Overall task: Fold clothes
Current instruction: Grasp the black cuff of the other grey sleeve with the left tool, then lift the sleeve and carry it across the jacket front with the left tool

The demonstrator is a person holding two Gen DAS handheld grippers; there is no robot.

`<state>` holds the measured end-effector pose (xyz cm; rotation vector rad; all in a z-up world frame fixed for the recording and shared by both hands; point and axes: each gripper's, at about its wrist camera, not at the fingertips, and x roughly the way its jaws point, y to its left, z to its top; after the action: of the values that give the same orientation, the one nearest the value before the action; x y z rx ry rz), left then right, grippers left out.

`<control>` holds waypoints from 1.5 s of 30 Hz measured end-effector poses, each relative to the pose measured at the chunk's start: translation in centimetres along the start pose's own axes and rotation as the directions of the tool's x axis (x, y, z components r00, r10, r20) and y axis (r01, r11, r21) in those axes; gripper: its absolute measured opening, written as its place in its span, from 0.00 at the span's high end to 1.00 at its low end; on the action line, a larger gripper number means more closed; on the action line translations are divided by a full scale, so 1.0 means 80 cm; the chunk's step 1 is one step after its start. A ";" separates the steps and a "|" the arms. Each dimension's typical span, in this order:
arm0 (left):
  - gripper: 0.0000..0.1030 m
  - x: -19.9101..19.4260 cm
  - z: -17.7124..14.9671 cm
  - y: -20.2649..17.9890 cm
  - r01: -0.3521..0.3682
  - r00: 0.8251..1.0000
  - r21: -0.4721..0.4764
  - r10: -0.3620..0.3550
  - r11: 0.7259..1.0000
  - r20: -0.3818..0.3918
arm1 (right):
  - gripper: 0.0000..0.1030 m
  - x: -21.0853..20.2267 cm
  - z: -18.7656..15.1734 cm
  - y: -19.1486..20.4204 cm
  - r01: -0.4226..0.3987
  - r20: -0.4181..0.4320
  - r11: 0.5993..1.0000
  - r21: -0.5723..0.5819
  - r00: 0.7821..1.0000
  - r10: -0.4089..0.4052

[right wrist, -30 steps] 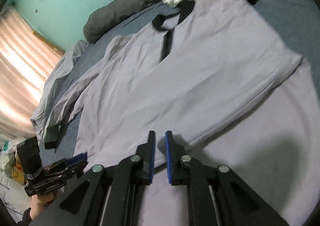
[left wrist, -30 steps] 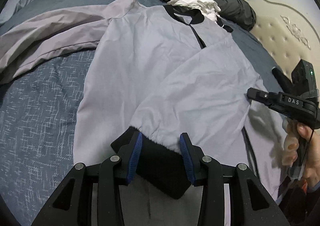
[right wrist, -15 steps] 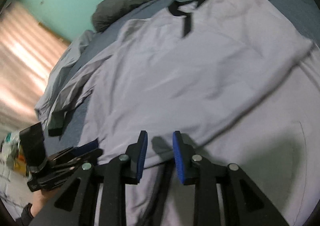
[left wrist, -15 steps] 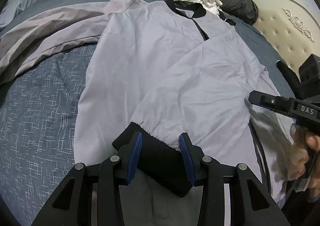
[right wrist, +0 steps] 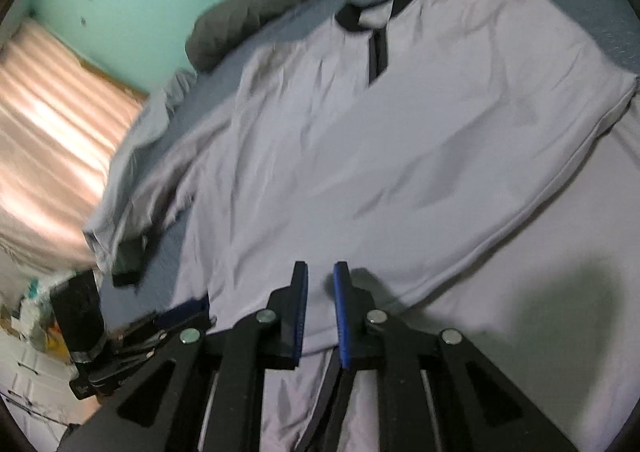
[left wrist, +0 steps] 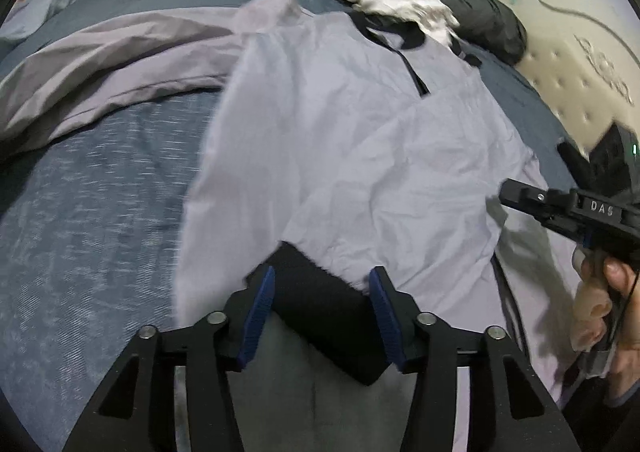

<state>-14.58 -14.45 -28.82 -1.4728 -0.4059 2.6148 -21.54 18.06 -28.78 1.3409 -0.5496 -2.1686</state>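
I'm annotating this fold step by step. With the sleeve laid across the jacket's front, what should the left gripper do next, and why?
Probably lift the left gripper clear. Its jaws are opening, the black cuff between them already lies on the lavender jacket, and the sleeve is folded across the front, so this fold looks placed.

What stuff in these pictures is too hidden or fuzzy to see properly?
- Left wrist view: the end of the black cuff is hidden behind the left claw, whose jaws are opening around it.
- Left wrist view: the right claw is cut off by the picture's edge, so its tips stay unseen.
- Right wrist view: whether the right claw, now closing, pinches the lilac jacket is unclear.
- Right wrist view: the clutter at lower left is too blurred to name.
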 end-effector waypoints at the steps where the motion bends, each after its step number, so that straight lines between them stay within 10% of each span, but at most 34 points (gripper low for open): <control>1: 0.45 -0.008 0.002 0.007 0.007 1.000 -0.022 -0.007 1.000 0.002 | 0.88 -0.005 0.003 -0.005 -0.006 0.017 1.000 0.014 1.000 0.006; 11: 0.42 -0.082 0.013 0.136 -0.185 0.982 -0.227 0.191 0.956 0.007 | 0.88 -0.022 0.012 -0.038 -0.066 0.077 0.992 0.112 0.995 0.058; 34: 0.42 -0.141 0.010 0.309 -0.540 0.808 -0.370 0.589 0.756 0.026 | 0.88 -0.006 0.014 -0.025 -0.109 0.037 0.993 0.050 0.993 0.108; 45: 0.42 -0.131 0.021 0.337 -0.524 0.827 -0.320 0.562 0.789 0.032 | 0.88 0.001 0.011 -0.026 -0.105 0.024 0.993 0.049 0.994 0.104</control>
<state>-9.69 -42.92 -27.07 -1.7373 -0.4606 3.2352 -22.83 19.70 -29.72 1.2868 -0.6719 -2.0997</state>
